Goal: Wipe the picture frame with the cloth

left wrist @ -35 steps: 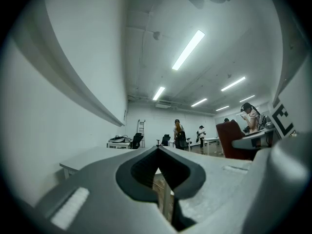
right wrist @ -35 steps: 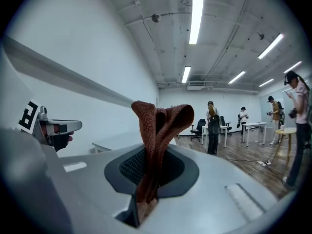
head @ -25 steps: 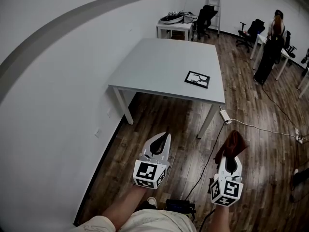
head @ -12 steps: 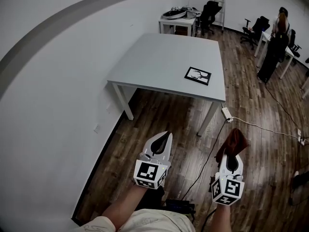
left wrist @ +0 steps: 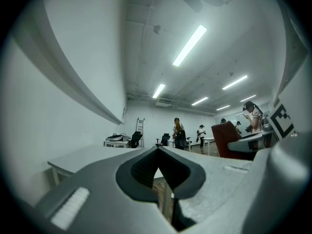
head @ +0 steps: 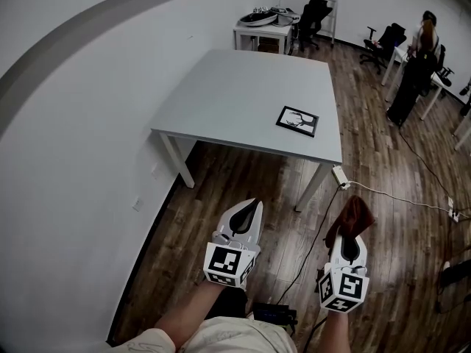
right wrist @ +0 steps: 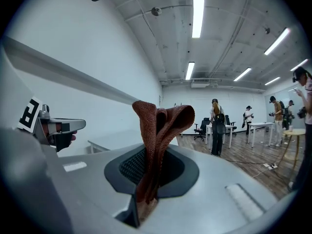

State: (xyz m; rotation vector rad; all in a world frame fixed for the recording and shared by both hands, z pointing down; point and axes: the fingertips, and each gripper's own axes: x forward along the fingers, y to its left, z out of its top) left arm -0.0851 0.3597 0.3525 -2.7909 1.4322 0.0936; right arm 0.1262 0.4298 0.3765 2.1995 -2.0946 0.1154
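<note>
A small black picture frame (head: 297, 120) lies flat near the front right corner of the grey table (head: 235, 101), well ahead of both grippers. My right gripper (head: 352, 223) is shut on a reddish-brown cloth (head: 352, 216), which stands up folded between its jaws (right wrist: 158, 130). My left gripper (head: 248, 210) is shut with nothing in it; its jaws meet at a point in the left gripper view (left wrist: 158, 152). Both grippers hang over the wooden floor, short of the table.
A white wall (head: 81, 123) runs along the left. A power strip (head: 340, 176) and cables lie on the floor by the table's front right leg. A second table (head: 263, 29), office chairs (head: 312, 17) and a standing person (head: 412, 72) are farther back.
The view has moved slightly forward and left, so the table sits a little closer and lower. Both grippers keep their pose, the cloth still clamped in the right one.
</note>
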